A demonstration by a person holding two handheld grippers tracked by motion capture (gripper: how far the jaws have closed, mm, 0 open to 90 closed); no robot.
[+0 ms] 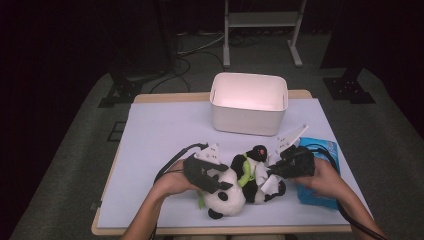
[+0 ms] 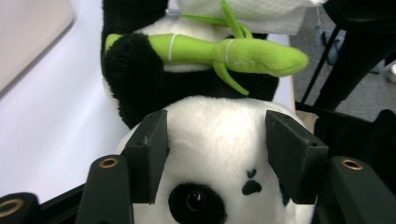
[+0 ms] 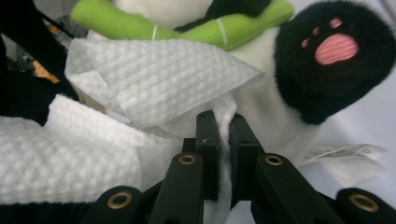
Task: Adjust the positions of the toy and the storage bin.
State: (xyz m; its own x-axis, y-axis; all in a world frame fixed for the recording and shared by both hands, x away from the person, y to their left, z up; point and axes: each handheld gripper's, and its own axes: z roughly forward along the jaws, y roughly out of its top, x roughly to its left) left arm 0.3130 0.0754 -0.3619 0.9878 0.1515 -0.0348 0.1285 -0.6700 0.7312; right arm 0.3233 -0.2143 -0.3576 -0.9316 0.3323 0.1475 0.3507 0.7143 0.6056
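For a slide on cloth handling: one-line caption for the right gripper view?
Right gripper pinches a white waffle-textured wipe against a black-and-white plush panda holding a green plush bamboo stalk.

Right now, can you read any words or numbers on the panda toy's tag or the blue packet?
Nothing can be read.
Sewn-in white tag on the panda toy: grey lines of print, too blurred to read.
Blue packet on the table: pale marks, too small to read.
White bin: no writing seen.

We're looking at a lab-style recording room: cables (image 1: 192, 50) trailing over grey carpet (image 1: 75, 150), a metal stand (image 1: 262, 22) sitting beyond the bench (image 1: 150, 130).
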